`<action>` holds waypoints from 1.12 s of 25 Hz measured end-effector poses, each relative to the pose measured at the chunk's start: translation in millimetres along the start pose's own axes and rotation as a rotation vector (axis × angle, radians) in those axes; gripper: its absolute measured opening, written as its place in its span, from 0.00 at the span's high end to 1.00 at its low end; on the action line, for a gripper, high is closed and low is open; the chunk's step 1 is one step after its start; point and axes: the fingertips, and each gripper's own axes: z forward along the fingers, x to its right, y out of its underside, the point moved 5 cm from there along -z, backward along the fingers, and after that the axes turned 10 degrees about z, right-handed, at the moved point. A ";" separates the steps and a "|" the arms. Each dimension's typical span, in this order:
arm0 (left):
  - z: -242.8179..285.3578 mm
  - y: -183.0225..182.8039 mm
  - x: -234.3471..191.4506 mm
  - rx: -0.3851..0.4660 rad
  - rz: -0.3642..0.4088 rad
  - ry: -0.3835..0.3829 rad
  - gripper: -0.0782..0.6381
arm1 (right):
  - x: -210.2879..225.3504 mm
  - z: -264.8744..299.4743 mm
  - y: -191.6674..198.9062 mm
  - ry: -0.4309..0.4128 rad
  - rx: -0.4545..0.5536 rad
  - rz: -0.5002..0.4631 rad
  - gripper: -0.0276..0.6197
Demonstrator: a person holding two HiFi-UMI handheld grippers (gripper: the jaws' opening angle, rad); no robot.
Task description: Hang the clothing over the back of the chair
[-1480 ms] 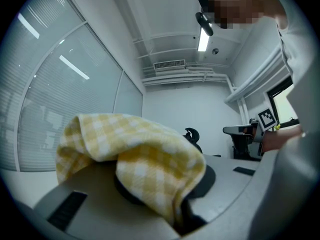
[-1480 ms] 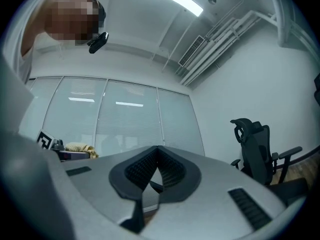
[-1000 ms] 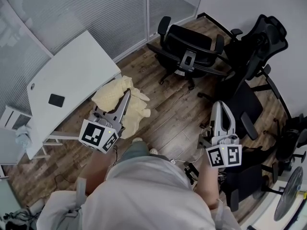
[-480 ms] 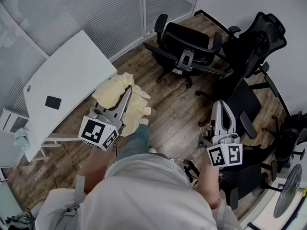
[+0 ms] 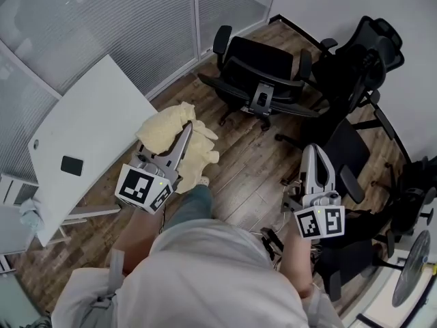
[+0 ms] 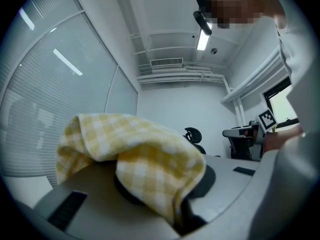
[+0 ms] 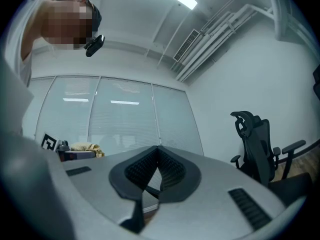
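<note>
Two grippers out: our left gripper (image 5: 185, 128) has its jaws clamped on the yellow checked clothing (image 5: 161, 130), held bunched and well short of the chair (image 5: 263, 63) for carrying. Our right gripper (image 5: 311, 150), also short of the chair, has its jaws together and empty, probably spare for spreading.

One yellow garment (image 5: 166, 126), two grippers (image 5: 185, 127) (image 5: 308, 150), one white table (image 5: 89, 115), at least three office chairs (image 5: 263, 63), one dark device (image 5: 72, 165)

No legible text or signs
</note>
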 end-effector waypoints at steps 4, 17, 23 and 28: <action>28.4 -1.1 -14.4 0.019 0.008 0.028 0.79 | 7.5 19.9 -0.9 0.023 0.012 -0.001 0.93; 103.8 8.9 -51.8 0.036 -0.010 0.120 0.78 | 27.8 72.6 -5.1 0.100 0.041 -0.006 0.93; 134.8 10.7 -72.4 0.055 0.001 0.155 0.78 | 33.0 99.8 -2.8 0.130 0.060 -0.005 0.93; 158.6 17.0 -87.7 0.055 0.025 0.202 0.79 | 35.8 124.6 0.6 0.146 0.067 -0.014 0.93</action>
